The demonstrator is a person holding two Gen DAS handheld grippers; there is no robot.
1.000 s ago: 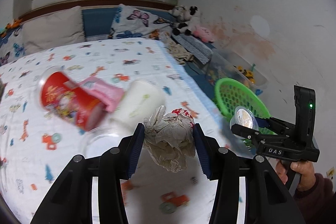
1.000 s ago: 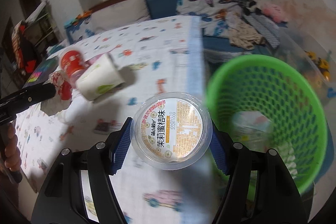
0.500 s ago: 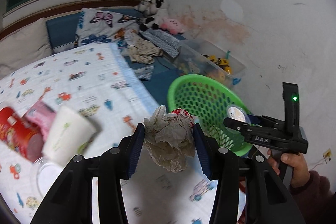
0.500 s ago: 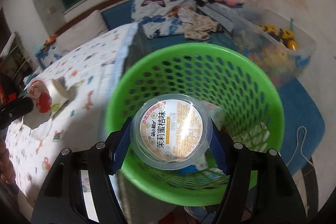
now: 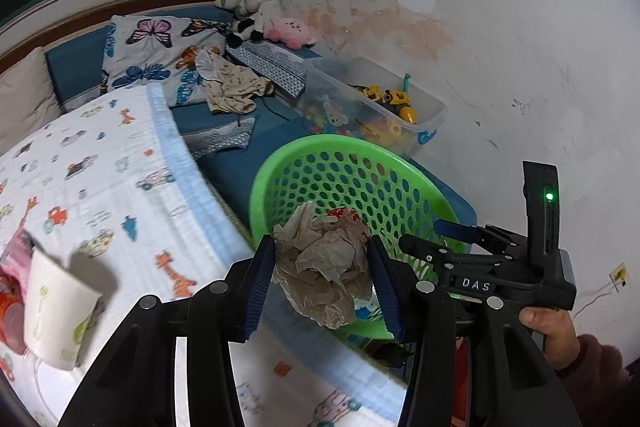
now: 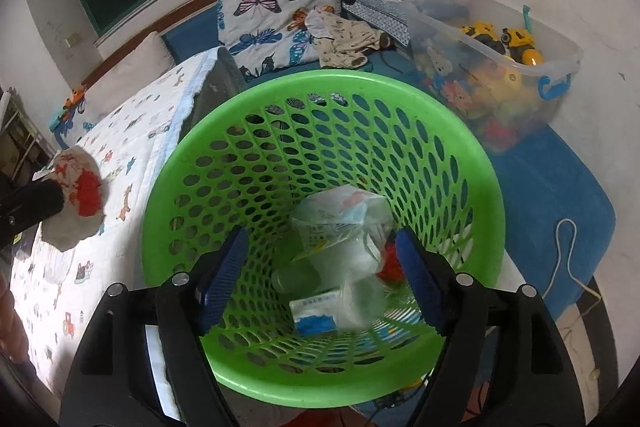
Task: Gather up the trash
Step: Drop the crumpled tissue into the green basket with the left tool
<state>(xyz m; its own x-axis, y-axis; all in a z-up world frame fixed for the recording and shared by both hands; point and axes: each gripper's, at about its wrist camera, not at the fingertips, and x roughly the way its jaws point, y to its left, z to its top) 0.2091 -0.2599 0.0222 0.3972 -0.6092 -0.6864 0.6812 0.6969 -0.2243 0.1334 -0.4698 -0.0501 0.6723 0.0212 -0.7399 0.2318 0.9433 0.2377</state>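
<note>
My left gripper (image 5: 322,281) is shut on a crumpled paper wad (image 5: 326,273), held over the bed's edge just left of the green basket (image 5: 280,167). The wad also shows in the right wrist view (image 6: 74,203). My right gripper (image 6: 320,275) is open and empty above the green basket (image 6: 476,155); it also shows in the left wrist view (image 5: 448,239). Inside the basket lie a clear plastic cup (image 6: 360,301), a plastic bag (image 6: 344,223) and other wrappers. A white paper cup (image 5: 56,315) and a red cup (image 5: 10,315) lie on the bed.
A patterned white blanket (image 5: 100,179) covers the bed at left. A clear toy bin (image 6: 500,67) stands behind the basket by the wall. Pillows, clothes and plush toys (image 5: 256,11) lie at the back. A blue mat (image 6: 560,187) is under the basket.
My right gripper has opened and the round lidded cup has left it; a clear cup now lies in the basket. My left gripper has carried the paper wad rightward toward the basket.
</note>
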